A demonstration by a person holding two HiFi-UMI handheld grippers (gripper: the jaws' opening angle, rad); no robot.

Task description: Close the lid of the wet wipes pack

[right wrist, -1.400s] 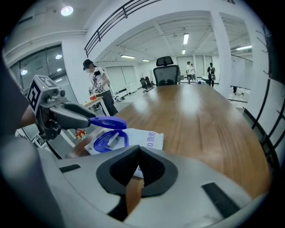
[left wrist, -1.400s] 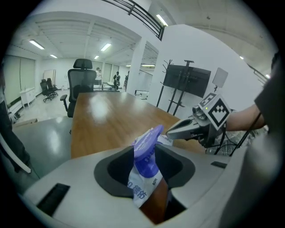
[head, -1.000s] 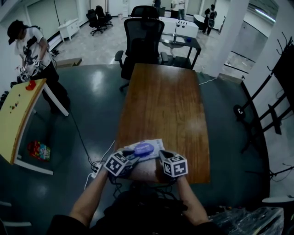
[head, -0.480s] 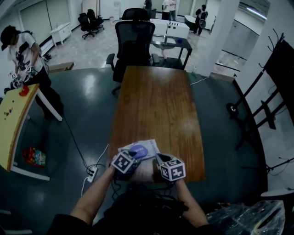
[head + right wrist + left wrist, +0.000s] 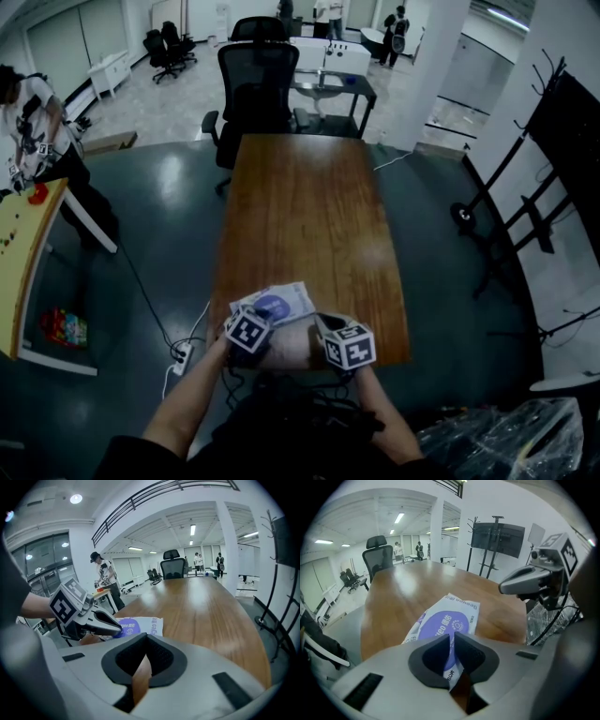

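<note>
Near end of a long wooden table, seen from above and from both gripper views. The wet wipes pack is lying flat on the table's near left corner, close to the front edge, with its purple oval lid facing up and sitting level with the pack's top. The left hand-held gripper is angling down over the pack's near end, its tip resting at the near rim of the lid. Its jaws have just been closing and are now standing almost together, leaving only a thin slit through which a strip of the pack's printed label is showing; nothing is being pinched between them. The right hand-held gripper is hovering just to the right of the pack, apart from it, with its jaws together and empty over bare wood. A black office chair is standing at the table's far end.
</note>
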